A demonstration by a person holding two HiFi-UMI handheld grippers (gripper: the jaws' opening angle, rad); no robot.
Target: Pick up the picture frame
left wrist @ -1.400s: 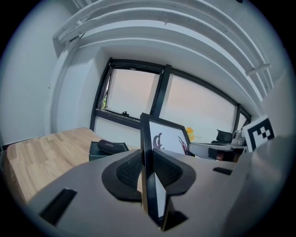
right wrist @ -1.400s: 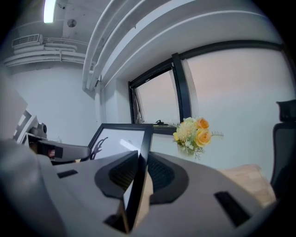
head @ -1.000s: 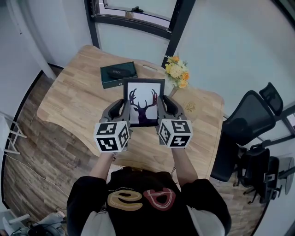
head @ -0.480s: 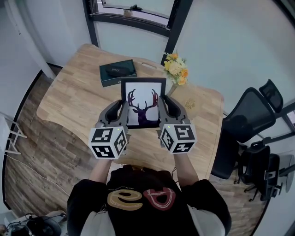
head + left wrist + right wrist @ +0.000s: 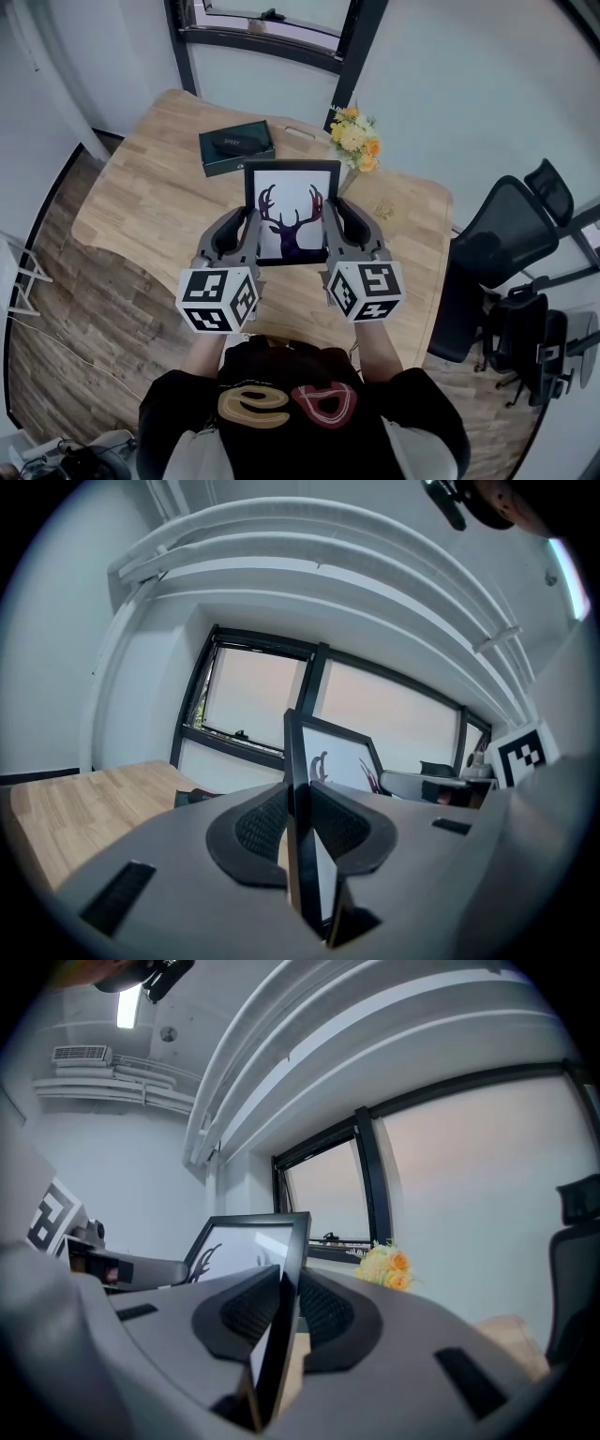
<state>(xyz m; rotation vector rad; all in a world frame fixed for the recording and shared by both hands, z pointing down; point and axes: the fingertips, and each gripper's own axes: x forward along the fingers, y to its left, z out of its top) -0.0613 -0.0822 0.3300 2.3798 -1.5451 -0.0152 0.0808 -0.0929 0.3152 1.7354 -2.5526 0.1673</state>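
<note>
A black picture frame (image 5: 292, 212) with a dark stag-antler print hangs in the air above the wooden table (image 5: 141, 202). My left gripper (image 5: 246, 232) is shut on the frame's left edge, and my right gripper (image 5: 332, 228) is shut on its right edge. In the left gripper view the frame's black edge (image 5: 298, 789) stands upright between the ribbed pads (image 5: 264, 824). The right gripper view shows the frame (image 5: 255, 1241) pinched the same way between its pads (image 5: 322, 1313), with the print facing left.
A dark green flat box (image 5: 236, 147) lies on the table behind the frame. A vase of yellow and orange flowers (image 5: 355, 139) stands at the table's far right. A black office chair (image 5: 497, 244) sits to the right, and a window (image 5: 272, 28) lies beyond the table.
Both grippers have lifted the frame a little higher above the table and nearer to the head camera. Their hold on it is unchanged.
</note>
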